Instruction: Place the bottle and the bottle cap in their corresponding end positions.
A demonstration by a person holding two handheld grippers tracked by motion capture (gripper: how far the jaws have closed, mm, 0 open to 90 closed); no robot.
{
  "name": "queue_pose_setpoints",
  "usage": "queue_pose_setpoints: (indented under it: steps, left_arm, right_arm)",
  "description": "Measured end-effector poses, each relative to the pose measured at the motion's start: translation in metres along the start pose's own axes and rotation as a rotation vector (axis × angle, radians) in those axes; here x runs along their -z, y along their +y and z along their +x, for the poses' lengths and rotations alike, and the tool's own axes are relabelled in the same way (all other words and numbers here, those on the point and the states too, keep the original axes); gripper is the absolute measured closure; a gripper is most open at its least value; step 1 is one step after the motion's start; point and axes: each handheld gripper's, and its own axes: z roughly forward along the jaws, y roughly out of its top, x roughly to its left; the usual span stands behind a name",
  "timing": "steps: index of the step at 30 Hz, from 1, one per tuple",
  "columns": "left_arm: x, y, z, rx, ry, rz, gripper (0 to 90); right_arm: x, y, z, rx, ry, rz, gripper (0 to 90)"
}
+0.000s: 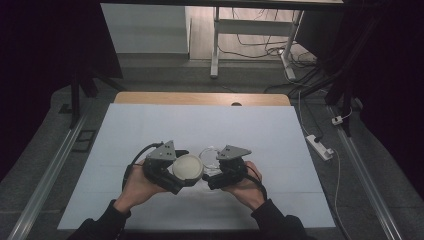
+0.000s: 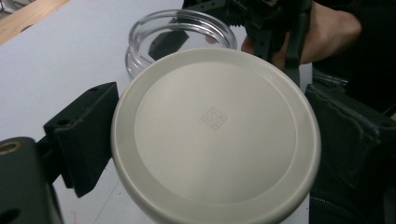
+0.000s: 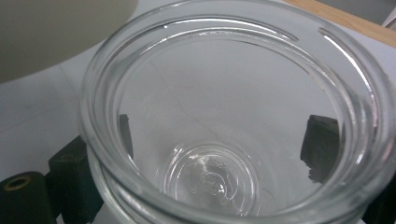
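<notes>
two grips are set: the left gripper [image 1: 176,176] clamps the round cream plastic lid [image 2: 215,135], the right gripper [image 1: 216,176] the clear glass jar [image 3: 233,121]. level the lid over the mouth before lowering.

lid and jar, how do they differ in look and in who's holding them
The lid is opaque and cream-white; the jar is clear glass you can see through. The lid is a flat disc with a raised rim, while the jar is a deep open cup, empty inside. The lid sits between the jaws of the left gripper; the jar is clamped by the right gripper. Both are round and close in width.
</notes>
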Motion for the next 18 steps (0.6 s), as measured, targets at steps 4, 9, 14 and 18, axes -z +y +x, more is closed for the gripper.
queue_pose_setpoints:
  steps: [4, 9, 14, 18]
  left_arm:
    - [-0.002, -0.002, -0.002, -0.011, 0.0, 0.001, 8.6]
    - [-0.003, -0.005, -0.004, -0.025, -0.006, 0.001, 8.6]
    - [-0.007, -0.007, -0.006, -0.028, -0.013, 0.004, 8.7]
    - [-0.01, -0.008, -0.007, -0.037, -0.015, 0.01, 8.7]
  right_arm:
    - [-0.001, 0.002, -0.004, -0.004, -0.008, -0.001, 6.5]
    - [-0.002, 0.004, -0.01, -0.008, -0.023, -0.005, 6.5]
    - [-0.004, 0.005, -0.016, -0.014, -0.038, -0.007, 6.5]
    - [-0.006, 0.007, -0.02, -0.019, -0.047, -0.009, 6.5]
